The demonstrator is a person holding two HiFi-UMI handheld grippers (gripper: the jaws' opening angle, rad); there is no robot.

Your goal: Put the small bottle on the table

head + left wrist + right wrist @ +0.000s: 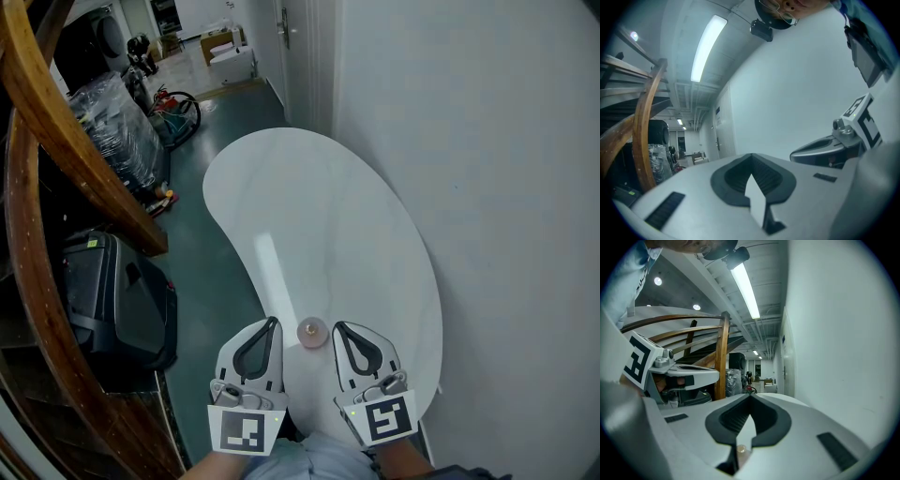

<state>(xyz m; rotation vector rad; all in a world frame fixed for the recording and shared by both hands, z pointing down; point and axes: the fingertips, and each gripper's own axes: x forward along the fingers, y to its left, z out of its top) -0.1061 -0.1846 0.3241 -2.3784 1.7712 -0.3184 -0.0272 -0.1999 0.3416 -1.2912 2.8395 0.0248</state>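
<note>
The small bottle [312, 332] stands upright on the white table [319, 216] near its front end; I see its pinkish round top from above. It sits between my two grippers, touching neither. My left gripper [272, 322] is just left of it, shut and empty; the left gripper view shows its tips [751, 155] meeting with nothing between them. My right gripper [337, 326] is just right of the bottle, also shut and empty, its tips [751, 396] pointing along the table. Each gripper shows in the other's view: the right gripper [825, 152] and the left gripper [684, 376].
A plain white wall [487, 141] runs along the table's right side. A curved wooden stair rail [56, 141] and a black case [117, 300] on the dark floor are at the left. Plastic-wrapped goods [117, 127] and a door [291, 47] lie further back.
</note>
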